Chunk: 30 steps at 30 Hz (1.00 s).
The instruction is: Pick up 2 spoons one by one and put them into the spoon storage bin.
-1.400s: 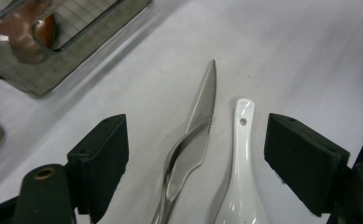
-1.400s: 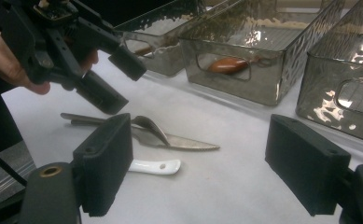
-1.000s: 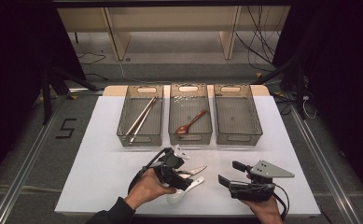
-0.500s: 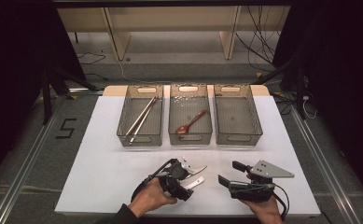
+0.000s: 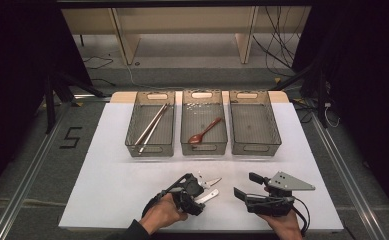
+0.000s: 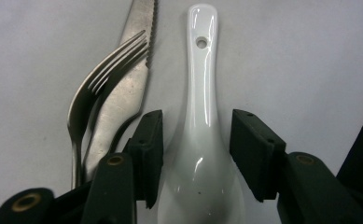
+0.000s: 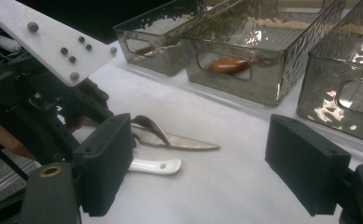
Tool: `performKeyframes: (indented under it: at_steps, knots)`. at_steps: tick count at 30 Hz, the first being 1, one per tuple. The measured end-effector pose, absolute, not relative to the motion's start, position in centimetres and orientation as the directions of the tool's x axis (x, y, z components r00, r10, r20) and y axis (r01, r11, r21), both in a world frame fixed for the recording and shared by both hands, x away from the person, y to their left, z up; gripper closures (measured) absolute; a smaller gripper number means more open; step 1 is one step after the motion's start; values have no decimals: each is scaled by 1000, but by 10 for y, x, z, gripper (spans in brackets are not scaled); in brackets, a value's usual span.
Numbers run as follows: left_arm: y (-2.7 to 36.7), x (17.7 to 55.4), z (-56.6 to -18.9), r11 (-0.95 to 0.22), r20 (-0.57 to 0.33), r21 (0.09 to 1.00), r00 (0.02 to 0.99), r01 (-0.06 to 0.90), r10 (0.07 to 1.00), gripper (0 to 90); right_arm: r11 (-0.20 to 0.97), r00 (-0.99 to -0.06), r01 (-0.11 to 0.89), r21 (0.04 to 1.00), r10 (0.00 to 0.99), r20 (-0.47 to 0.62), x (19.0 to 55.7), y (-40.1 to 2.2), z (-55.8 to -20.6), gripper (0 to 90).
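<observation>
Cutlery is clustered on the white table [image 5: 107, 190] at the tip of the left gripper [image 6: 195, 140]: a glossy white ceramic soup spoon [image 6: 202, 140], a steel fork [image 6: 100, 88] and a serrated steel knife [image 6: 123, 93]. The spoon's neck is straddled by the left jaws; the fork and knife are left outside them, just beside the left-hand pad. The jaws have just been closing around the spoon, yet slivers of table are seen between pads and ceramic, so nothing is clamped. Compared with a second ago, the left gripper is seen lower in the high view and its hand [image 5: 162, 215] nearer the table's near edge; the cutlery has not been shifted.

The right gripper [image 5: 247, 186] is held beside the left one, unmoved, with its jaws spread wide and nothing between them. From its view the spoon handle is seen poking out beyond the left gripper. Well ahead of both grippers, three smoky clear plastic bins [image 5: 255, 122] are lined up; a reddish-brown wooden spoon [image 5: 205, 131] lies in the middle one.
</observation>
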<state>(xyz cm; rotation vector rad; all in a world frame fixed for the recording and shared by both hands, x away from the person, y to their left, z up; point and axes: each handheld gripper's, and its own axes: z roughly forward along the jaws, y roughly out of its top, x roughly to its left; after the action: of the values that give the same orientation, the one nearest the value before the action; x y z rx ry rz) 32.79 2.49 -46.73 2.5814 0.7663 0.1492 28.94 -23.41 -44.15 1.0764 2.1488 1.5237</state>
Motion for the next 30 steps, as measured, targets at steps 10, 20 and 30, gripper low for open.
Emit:
performKeyframes:
  at_steps: [10, 20, 30]
  knots:
    - [23, 326, -467, -766, -14, 437, 855, 472, 518, 632, 160, -676, 402, 902, 715, 175, 289, -234, -442, 237]
    - [26, 332, -464, -779, -38, 406, 861, 478, 508, 676, 157, -677, 401, 903, 715, 176, 289, -235, -442, 237]
    - [22, 338, -463, -800, -48, 364, 867, 478, 496, 710, 161, -677, 403, 901, 715, 175, 289, -234, -442, 237]
